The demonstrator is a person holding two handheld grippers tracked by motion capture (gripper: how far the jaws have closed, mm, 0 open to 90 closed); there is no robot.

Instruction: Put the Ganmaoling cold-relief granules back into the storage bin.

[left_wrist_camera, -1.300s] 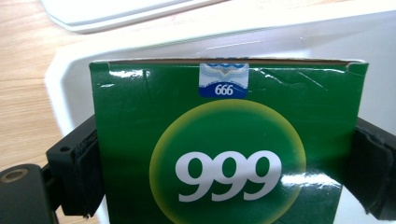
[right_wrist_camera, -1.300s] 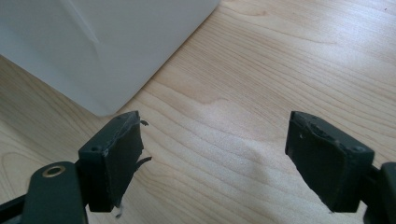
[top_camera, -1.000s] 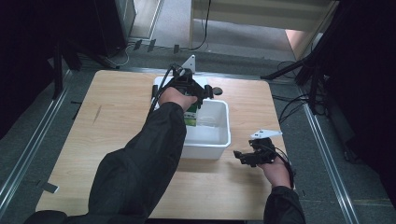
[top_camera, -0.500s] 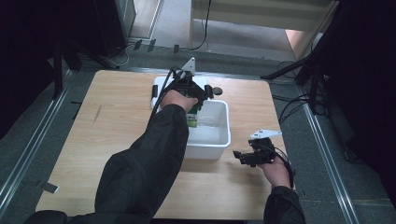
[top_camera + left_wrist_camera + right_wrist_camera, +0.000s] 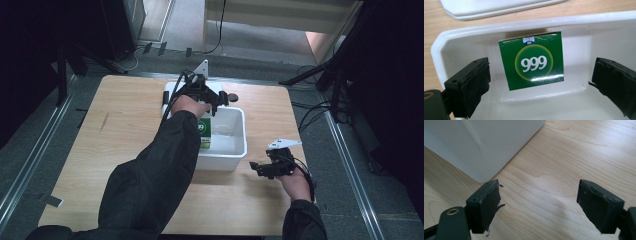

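Left gripper [image 5: 540, 82]: jaws spread wide, holding nothing, poised over the white bin [image 5: 439, 50]. Green box [image 5: 532, 63] marked "999": inside the bin, propped against its wall, dead ahead of the jaws and centred between them; near-square face toward the tool. Right gripper [image 5: 537, 203]: jaws apart, empty, over bare table [image 5: 579, 152] beside the bin's outer corner. Left hand judged far nearer the box.

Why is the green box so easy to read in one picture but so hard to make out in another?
Left gripper view: close and evenly lit, the green box reads sharply, with faint glare on the white tub. High view: farther off, surroundings dark, the sleeve covers part of it. Right gripper view: tub wall soft, wood grain crisp.
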